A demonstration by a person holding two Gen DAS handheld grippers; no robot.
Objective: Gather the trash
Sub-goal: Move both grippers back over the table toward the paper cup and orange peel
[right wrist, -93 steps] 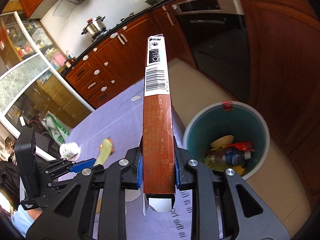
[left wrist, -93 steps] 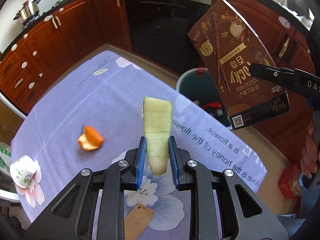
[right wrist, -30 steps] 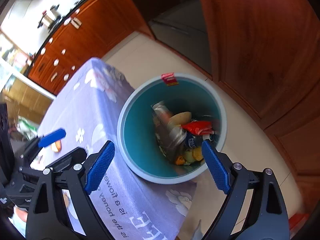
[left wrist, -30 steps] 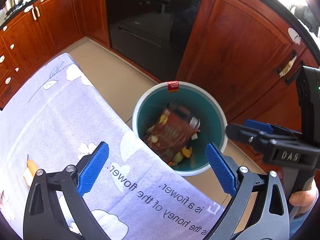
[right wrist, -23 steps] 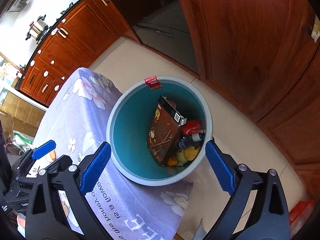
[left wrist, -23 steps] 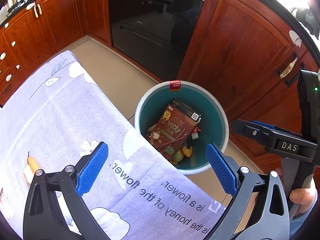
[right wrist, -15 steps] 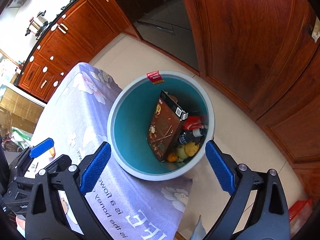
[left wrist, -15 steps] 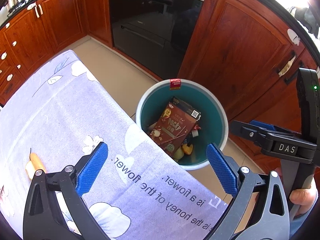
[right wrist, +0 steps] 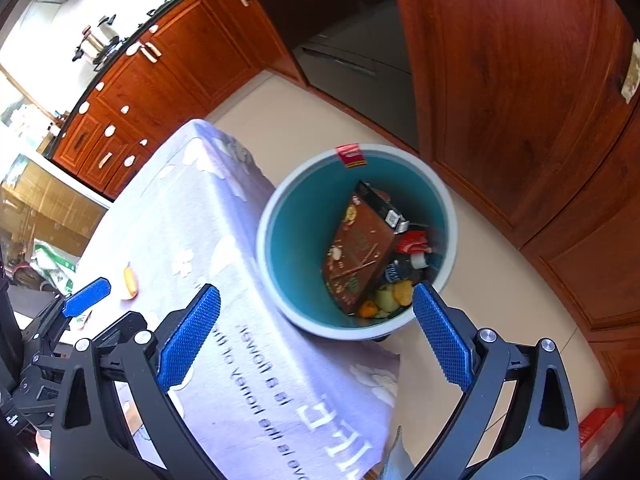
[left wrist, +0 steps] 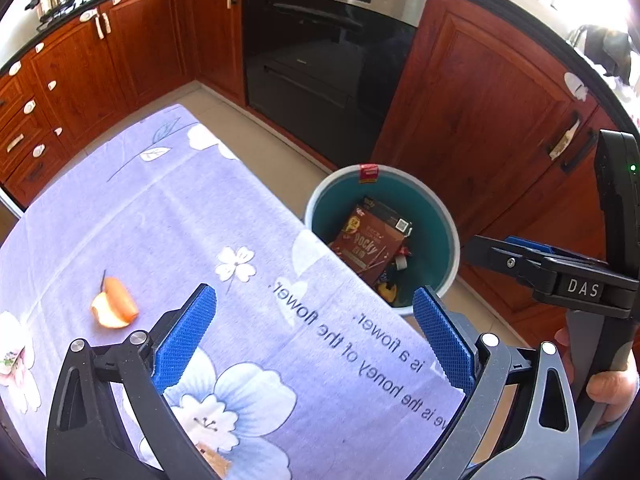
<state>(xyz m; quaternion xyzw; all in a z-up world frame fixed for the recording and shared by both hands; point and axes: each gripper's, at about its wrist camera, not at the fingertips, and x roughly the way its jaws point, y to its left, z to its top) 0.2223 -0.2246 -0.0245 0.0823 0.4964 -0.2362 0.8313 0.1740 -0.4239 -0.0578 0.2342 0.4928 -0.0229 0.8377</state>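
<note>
A teal trash bin [left wrist: 442, 224] stands on the floor beside the table; it also shows in the right wrist view [right wrist: 292, 236]. A brown Pocky box [left wrist: 370, 242] [right wrist: 360, 248] lies in it among other trash. An orange peel [left wrist: 114, 310] [right wrist: 130, 282] lies on the purple flowered tablecloth [left wrist: 168, 216]. My left gripper [left wrist: 316, 332] is open and empty over the table's edge. My right gripper [right wrist: 316, 344] is open and empty above the bin's near side; it also shows in the left wrist view [left wrist: 520, 252].
Red-brown kitchen cabinets [left wrist: 480, 92] and a black oven [left wrist: 320, 48] surround the tiled floor. A brown scrap [left wrist: 216, 460] lies on the cloth under the left gripper. A white cup [left wrist: 10, 356] sits at the cloth's left edge.
Both grippers let go of the melon peel and the Pocky box; the box now lies in the bin. Over the last second both grippers have drawn back from the bin toward the table.
</note>
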